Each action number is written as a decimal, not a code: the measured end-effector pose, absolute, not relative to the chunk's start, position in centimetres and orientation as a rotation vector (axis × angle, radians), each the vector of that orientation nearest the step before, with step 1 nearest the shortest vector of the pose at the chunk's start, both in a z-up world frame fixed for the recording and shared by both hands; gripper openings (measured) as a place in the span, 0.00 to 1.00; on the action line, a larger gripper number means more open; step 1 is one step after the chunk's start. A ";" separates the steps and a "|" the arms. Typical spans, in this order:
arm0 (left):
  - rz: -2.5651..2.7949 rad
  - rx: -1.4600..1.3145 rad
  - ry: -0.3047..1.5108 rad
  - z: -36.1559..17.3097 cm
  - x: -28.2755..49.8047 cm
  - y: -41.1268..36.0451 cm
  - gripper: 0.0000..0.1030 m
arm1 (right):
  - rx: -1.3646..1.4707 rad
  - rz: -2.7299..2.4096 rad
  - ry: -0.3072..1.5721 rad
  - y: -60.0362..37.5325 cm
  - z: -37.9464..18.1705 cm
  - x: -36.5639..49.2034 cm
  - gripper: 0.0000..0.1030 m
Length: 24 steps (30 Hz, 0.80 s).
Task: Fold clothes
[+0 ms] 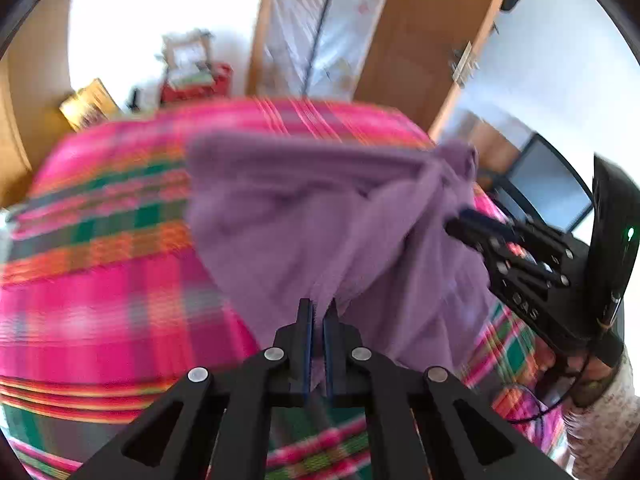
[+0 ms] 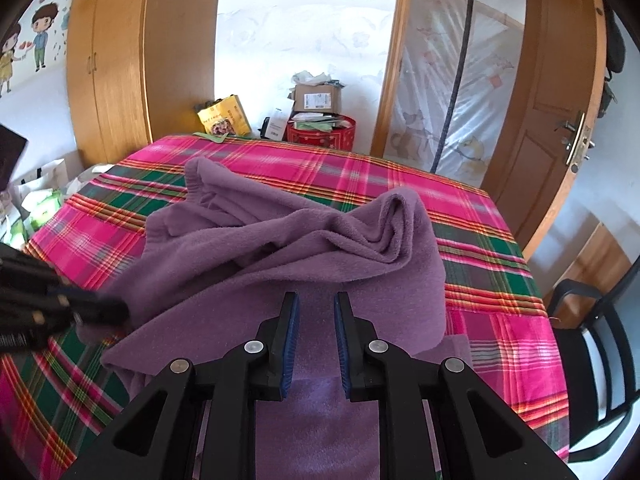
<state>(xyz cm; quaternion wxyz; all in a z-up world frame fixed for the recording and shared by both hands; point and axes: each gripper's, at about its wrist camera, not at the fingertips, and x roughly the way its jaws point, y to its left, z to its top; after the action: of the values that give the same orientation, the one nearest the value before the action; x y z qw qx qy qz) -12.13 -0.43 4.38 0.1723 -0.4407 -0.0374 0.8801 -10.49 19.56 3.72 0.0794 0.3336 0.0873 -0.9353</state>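
A purple fleece garment (image 1: 300, 208) (image 2: 280, 248) lies crumpled on a pink and green plaid cover (image 1: 100, 280) (image 2: 500, 320). In the left wrist view my left gripper (image 1: 319, 308) is shut on the garment's near edge, with fabric pinched between the pads. My right gripper (image 1: 456, 222) comes in from the right, and the cloth bunches at its tips. In the right wrist view the right gripper (image 2: 317, 300) has its jaws a little apart on a thick fold of fleece. The left gripper (image 2: 116, 312) shows blurred at the garment's left edge.
Beyond the cover's far edge stand a red tin (image 2: 322, 134), a cardboard box (image 2: 318, 98) and a yellow bag (image 2: 224, 118). A wooden wardrobe (image 2: 108, 60) is at the back left and a door (image 2: 556, 128) at the right. A black chair (image 2: 592, 340) stands at the right edge. A patterned sleeve (image 1: 600, 412) is behind the right gripper.
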 end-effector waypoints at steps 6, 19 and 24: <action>2.596 -1.212 -0.241 6.0 -12.3 -4.0 0.04 | 1.003 -2.808 0.201 19.9 4.1 -9.3 0.18; 2.730 -1.156 -0.374 7.6 -11.6 -8.2 0.04 | 1.153 -2.733 -0.166 23.4 1.5 -5.0 0.38; 2.758 -1.155 -0.409 7.7 -11.2 -9.5 0.04 | 1.118 -2.593 -0.243 21.8 1.1 -4.6 0.38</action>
<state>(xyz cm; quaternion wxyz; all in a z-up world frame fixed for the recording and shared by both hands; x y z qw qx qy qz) -11.16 -9.54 7.65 0.0616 -0.3820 -0.1354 0.9121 -4.64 21.81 1.08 0.1530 0.3900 -0.0848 -0.9040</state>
